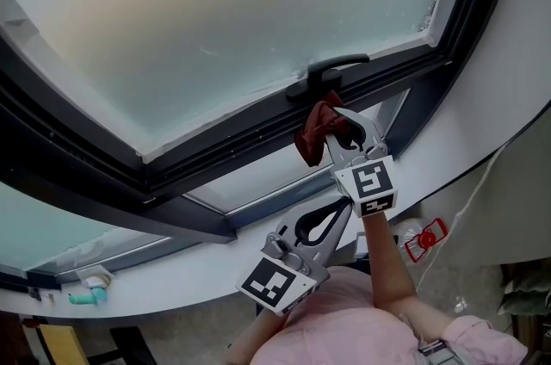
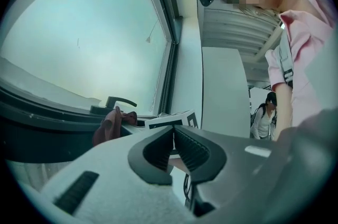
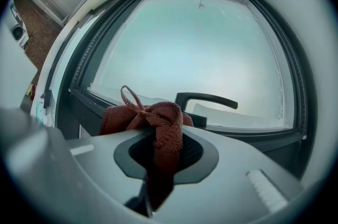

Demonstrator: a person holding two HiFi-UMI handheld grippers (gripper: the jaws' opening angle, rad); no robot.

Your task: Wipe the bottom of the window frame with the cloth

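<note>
Though the right gripper (image 1: 341,124) clamps the cloth (image 1: 312,136), frame (image 1: 215,150) contact unclear

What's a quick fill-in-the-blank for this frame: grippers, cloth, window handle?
1. The right gripper is shut on a ___ cloth.
2. The left gripper, jaws together, holds ___.
3. In the head view, the black window handle sits just ___ the cloth.

Missing words: red; nothing; above.
</note>
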